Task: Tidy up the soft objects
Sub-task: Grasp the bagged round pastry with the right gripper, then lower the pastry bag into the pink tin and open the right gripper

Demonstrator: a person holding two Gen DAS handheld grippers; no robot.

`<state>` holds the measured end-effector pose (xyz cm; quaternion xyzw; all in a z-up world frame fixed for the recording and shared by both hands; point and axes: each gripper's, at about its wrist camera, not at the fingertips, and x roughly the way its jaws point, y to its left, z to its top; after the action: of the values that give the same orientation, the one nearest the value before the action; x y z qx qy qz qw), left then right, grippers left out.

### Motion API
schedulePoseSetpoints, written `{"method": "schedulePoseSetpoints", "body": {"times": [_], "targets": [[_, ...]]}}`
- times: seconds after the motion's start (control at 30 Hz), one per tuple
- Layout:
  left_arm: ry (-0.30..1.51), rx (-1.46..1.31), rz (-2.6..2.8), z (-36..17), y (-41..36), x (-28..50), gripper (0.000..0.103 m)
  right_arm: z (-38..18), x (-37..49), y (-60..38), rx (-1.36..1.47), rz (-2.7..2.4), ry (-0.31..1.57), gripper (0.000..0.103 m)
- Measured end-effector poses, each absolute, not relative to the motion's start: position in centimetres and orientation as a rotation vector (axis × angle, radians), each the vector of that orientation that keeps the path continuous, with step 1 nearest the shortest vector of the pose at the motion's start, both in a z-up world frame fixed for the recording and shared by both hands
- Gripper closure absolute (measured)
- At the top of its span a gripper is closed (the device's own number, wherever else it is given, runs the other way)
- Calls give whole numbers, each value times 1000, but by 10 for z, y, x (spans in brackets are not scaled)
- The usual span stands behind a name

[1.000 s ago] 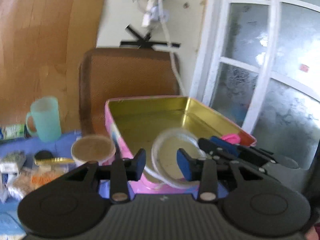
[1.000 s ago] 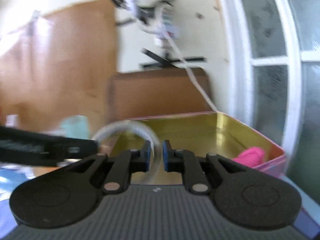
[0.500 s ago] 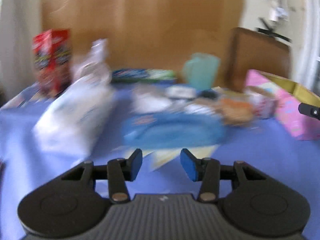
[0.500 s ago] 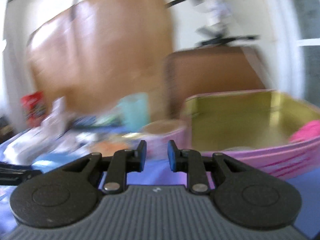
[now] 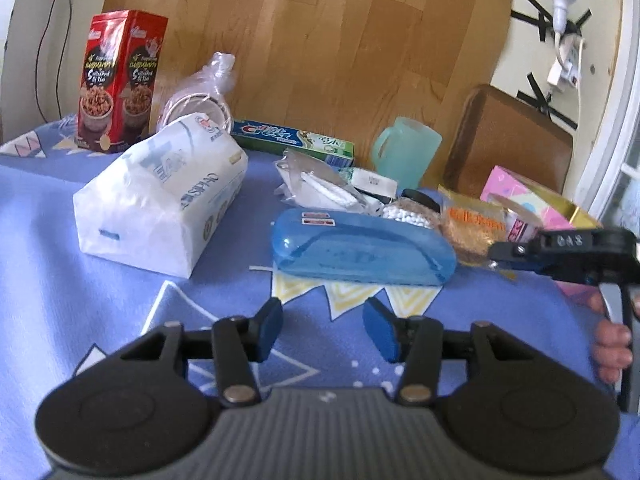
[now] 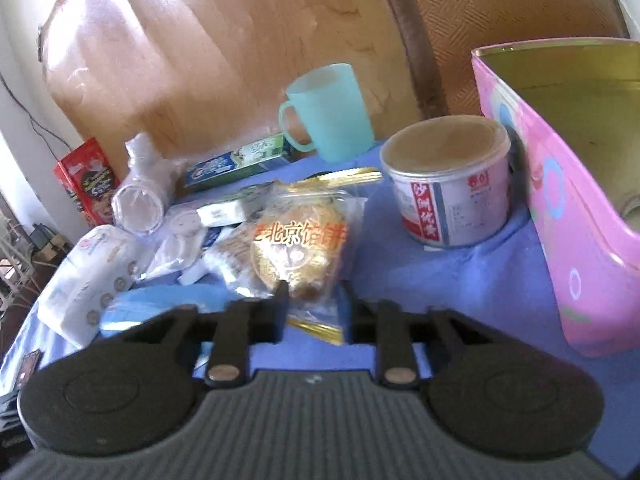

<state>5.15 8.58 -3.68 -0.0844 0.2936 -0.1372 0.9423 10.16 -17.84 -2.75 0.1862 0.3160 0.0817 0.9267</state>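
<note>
The pastry packet (image 6: 298, 240) lies at frame centre, its long axis running up-frame from our right gripper (image 6: 314, 308). Its jaws have just been closing and seem pinched on the packet's near edge. Our left gripper (image 5: 322, 326), jaws just opening and empty, is farther away.
</note>
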Motion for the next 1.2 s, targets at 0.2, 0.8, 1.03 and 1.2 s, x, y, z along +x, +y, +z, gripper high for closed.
{"method": "schedulePoseSetpoints", "body": {"times": [0.2, 0.8, 1.03, 1.2], "targets": [[594, -187, -287, -36, 87, 49, 51, -9, 40, -187, 367, 213, 628, 91], [818, -216, -651, -26, -42, 68, 59, -35, -10, -150, -29, 344, 624, 39], [660, -117, -719, 29, -85, 66, 58, -11, -19, -179, 0, 250, 445, 45], [579, -28, -809, 57, -158, 82, 59, 12, -19, -229, 6, 93, 331, 45]]}}
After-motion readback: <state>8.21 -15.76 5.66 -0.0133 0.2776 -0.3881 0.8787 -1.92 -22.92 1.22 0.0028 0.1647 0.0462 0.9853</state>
